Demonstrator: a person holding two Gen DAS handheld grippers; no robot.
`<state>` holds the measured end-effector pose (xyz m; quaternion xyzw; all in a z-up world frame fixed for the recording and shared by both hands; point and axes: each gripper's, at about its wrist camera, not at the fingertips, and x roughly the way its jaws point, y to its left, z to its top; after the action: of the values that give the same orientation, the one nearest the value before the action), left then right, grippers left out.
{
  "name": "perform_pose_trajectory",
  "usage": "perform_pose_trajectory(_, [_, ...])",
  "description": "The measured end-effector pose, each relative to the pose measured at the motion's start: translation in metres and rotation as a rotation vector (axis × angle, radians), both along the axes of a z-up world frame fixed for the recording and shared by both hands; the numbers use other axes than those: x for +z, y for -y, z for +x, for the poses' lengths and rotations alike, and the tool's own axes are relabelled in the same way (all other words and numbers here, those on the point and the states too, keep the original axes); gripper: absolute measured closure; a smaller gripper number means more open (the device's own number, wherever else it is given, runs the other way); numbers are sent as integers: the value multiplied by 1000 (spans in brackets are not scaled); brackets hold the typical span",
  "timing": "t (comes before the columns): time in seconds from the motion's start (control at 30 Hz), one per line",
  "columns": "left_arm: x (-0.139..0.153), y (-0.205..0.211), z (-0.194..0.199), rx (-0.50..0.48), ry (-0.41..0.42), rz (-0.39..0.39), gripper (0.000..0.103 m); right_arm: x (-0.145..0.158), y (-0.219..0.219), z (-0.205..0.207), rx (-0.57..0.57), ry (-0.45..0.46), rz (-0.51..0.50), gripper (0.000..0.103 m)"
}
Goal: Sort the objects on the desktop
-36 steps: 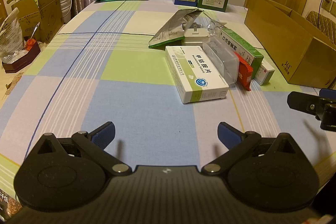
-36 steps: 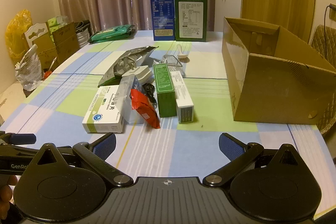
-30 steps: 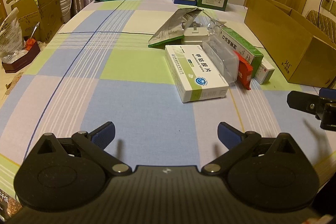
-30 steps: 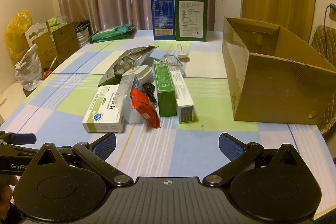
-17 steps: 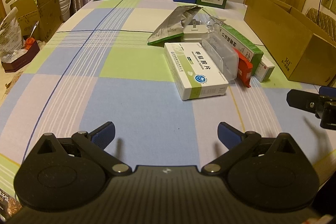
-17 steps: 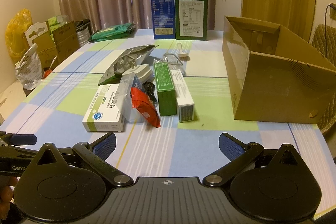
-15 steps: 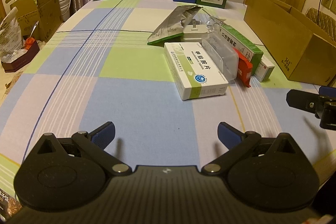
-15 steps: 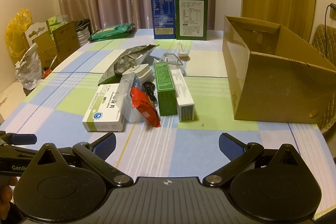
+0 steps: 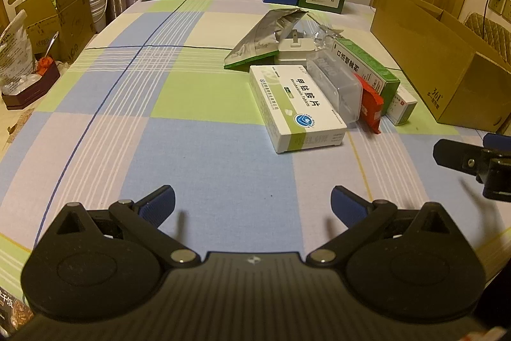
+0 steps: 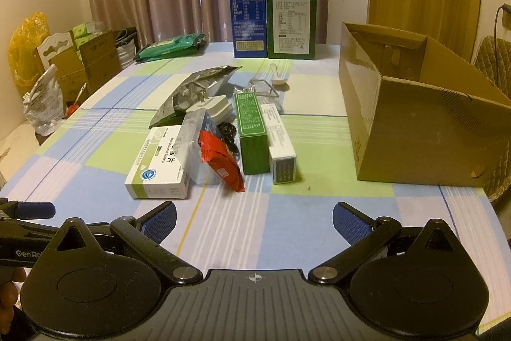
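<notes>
Two grippers, left gripper (image 9: 252,205) and right gripper (image 10: 254,221), jaws wide, empty

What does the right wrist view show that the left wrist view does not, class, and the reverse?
Only the right wrist view shows the white spoon, the black cable and the inside of the cardboard box. Only the left wrist view shows the dark tray beside the table. Both show the white medicine box, red packet, green carton and silver pouch; the left gripper and right gripper are open and empty.
</notes>
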<state>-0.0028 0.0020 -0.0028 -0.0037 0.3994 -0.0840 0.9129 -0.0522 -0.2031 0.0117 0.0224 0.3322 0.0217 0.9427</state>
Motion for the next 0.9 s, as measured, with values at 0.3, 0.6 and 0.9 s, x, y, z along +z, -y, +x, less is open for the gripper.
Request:
perform_pose_trajectory(0.3, [0, 1, 1, -4, -9, 5, 1, -2, 0, 2, -3, -20, -6, 2])
perform_pose_trajectory(0.6, [-3, 1, 2, -8, -45, 23, 1, -5, 0, 6, -10, -71, -26, 2])
perform_pose_trajectory(0.9, [-7, 1, 3, -17, -85, 30, 1, -11, 0, 10, -12, -112, -33, 2])
